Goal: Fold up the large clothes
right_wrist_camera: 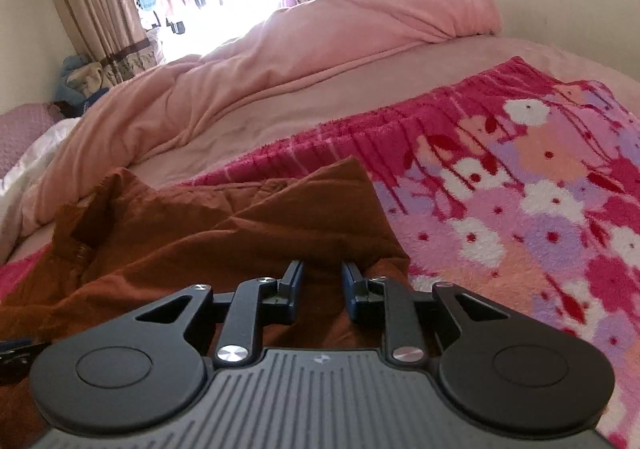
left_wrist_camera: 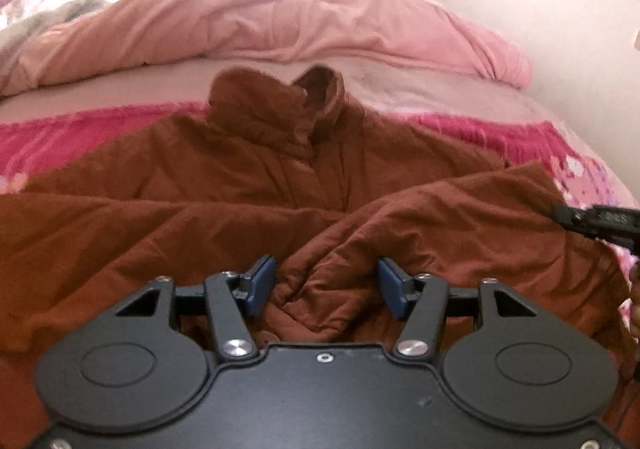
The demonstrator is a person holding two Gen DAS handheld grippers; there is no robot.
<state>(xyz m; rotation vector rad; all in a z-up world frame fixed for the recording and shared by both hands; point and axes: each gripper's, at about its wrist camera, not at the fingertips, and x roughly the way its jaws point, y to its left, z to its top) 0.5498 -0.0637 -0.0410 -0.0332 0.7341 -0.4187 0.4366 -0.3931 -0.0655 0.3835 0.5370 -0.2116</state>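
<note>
Brown quilted cloth, a padded jacket (left_wrist_camera: 256, 185), lies spread on the bed, over a flowered pink blanket (right_wrist_camera: 520, 209), collar away from both tongs, with a rumpled pink duvet (left_wrist_camera: 280, 21) beyond it. It looks soft and bulky rather than heavy: puffy fill that should spring back from a fold, and an outer shell that may slide on itself.

Left tongs (left_wrist_camera: 326, 291) stand spread, with a bunched ridge of the jacket rising between the blue pads (left_wrist_camera: 260, 285); whether the pads press on it I cannot tell. Right tongs (right_wrist_camera: 322, 291) stand narrowly parted over the jacket's edge on the side toward the flowered blanket, cloth lying in the gap, but a firm pinch is not shown.

Best holds, as I judge it, are seamed edges: the hem, the cuff, or the shoulder seam just beside the collar (left_wrist_camera: 304, 109), where stitching gives the pads something firm. A pinch in the loose middle would likely gather only one layer.
</note>
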